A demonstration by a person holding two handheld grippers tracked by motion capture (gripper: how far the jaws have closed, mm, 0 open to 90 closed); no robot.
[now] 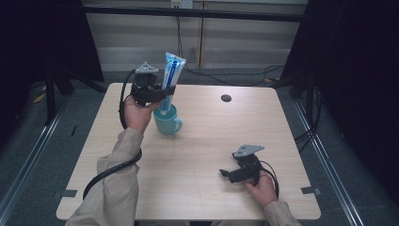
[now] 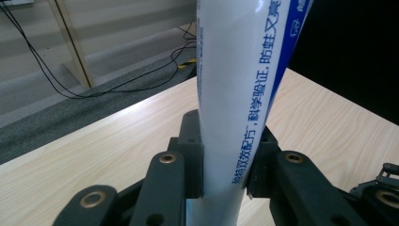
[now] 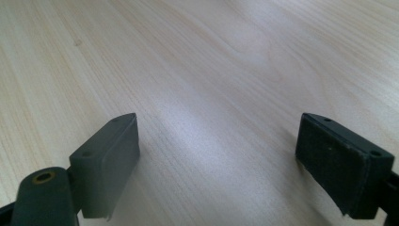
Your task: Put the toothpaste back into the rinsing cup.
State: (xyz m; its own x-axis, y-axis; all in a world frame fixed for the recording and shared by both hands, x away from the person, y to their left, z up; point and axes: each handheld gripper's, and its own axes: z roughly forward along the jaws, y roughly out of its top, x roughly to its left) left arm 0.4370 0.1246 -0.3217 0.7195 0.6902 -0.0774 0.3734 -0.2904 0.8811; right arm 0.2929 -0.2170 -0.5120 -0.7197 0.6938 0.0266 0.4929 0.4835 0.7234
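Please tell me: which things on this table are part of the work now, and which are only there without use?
Part of the work:
- tube, upright, clamped in the left gripper, lower end in the cup
- cup, teal, under the tube

Only there:
- right gripper, open, low over bare table, holding nothing
- dark round hole in the tabletop

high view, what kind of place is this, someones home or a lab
Most likely a lab or recording setup, not a home. A lone wooden table stands between black curtains, cables trail over a grey carpeted floor, and each hand holds a cabled gripper; the left gripper holds a toothpaste tube in a mug.
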